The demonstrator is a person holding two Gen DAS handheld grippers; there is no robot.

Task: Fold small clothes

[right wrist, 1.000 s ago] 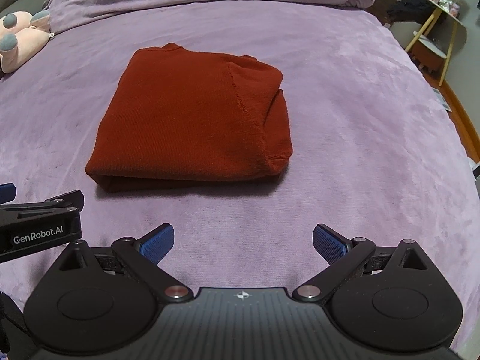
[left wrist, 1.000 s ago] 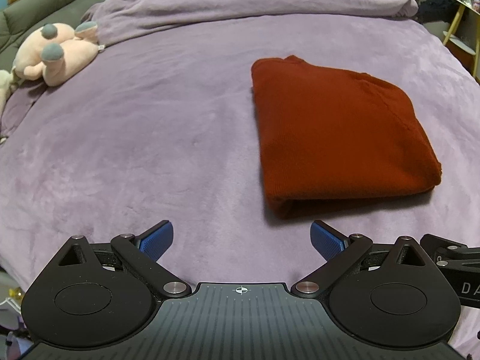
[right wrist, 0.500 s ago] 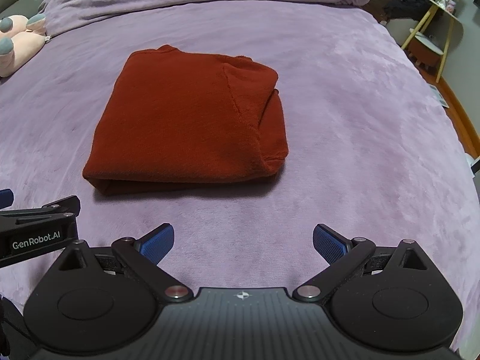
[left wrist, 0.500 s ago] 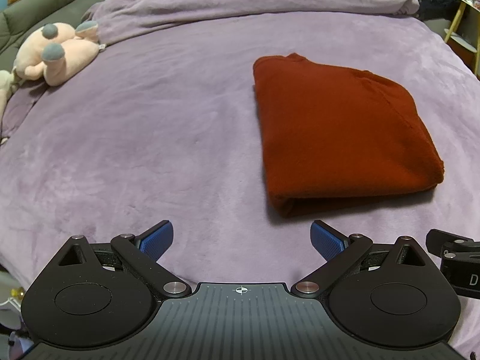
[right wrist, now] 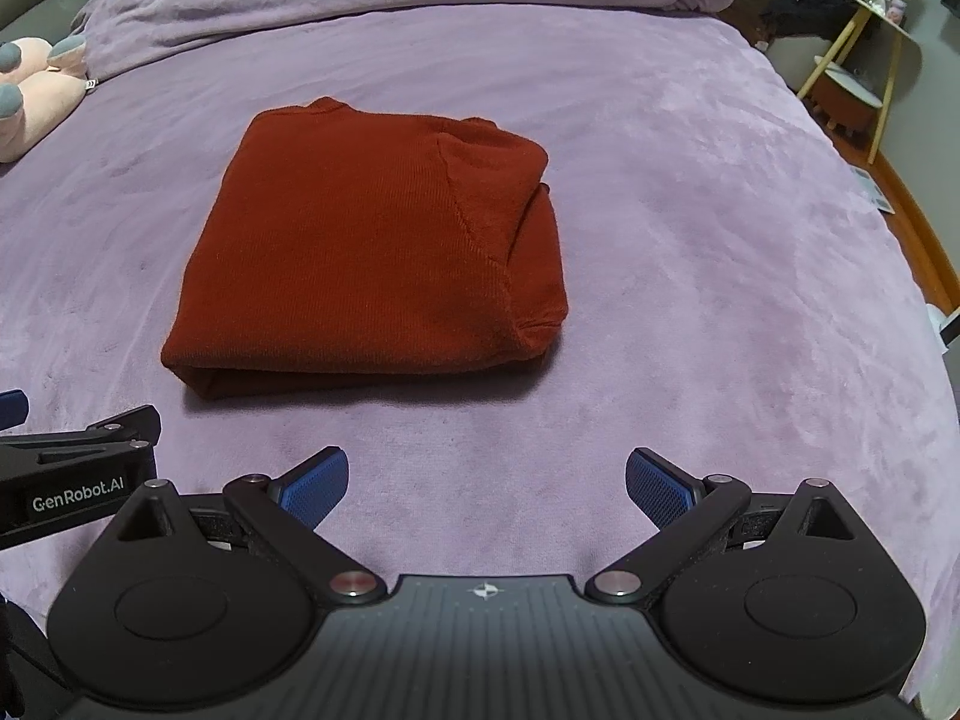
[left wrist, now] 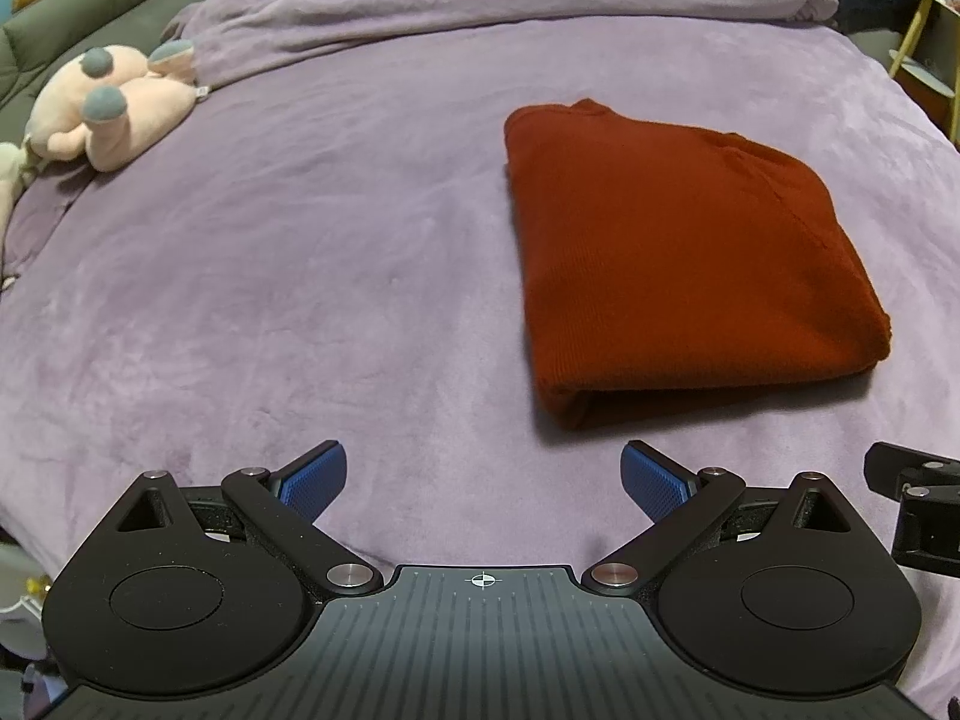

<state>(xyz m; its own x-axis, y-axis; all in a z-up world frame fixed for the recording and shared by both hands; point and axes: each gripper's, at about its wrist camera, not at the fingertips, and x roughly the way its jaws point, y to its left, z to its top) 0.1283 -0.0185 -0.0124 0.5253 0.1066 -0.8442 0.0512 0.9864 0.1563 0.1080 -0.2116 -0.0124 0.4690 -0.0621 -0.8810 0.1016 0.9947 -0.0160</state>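
Purple bed [right wrist: 690,180], folded sweater [right wrist: 360,252], jaws spread

The pink plush toy [right wrist: 27,99] is cut by the left edge of the right wrist view — only part of its body and grey tips show. Of the left gripper [right wrist: 78,480], just a black side arm enters there. The far-right side table [right wrist: 864,54] holds small clutter too tiny to identify — the red sweater [right wrist: 372,246] hides its own inner layers.
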